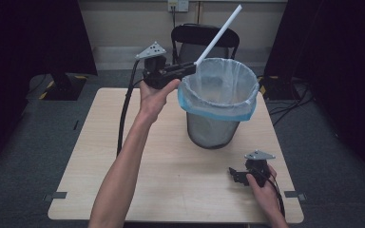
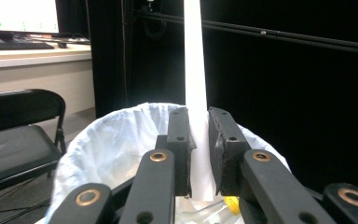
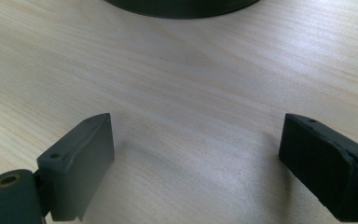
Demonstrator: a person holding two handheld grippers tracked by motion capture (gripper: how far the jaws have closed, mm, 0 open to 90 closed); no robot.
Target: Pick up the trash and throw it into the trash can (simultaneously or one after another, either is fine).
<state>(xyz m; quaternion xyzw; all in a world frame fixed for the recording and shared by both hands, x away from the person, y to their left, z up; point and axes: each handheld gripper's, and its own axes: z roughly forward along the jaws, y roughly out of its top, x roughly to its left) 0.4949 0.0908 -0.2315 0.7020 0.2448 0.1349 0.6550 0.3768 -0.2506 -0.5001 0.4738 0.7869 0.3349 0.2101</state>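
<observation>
Wooden table (image 1: 123,161), left tool (image 1: 190,66) pinching white tube (image 1: 218,34) over lined bin (image 1: 218,90), right tool (image 1: 235,175) spread, no readable writing.

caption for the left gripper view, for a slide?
Left gripper clamps a white tube upright over the bag-lined bin.

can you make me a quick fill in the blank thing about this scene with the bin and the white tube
1. The left gripper is shut on a long ____ tube.
2. The tube is held above the rim of the lined ____.
3. The right gripper hovers low over the table with its fingers ____.

Missing words: white; bin; open
</observation>
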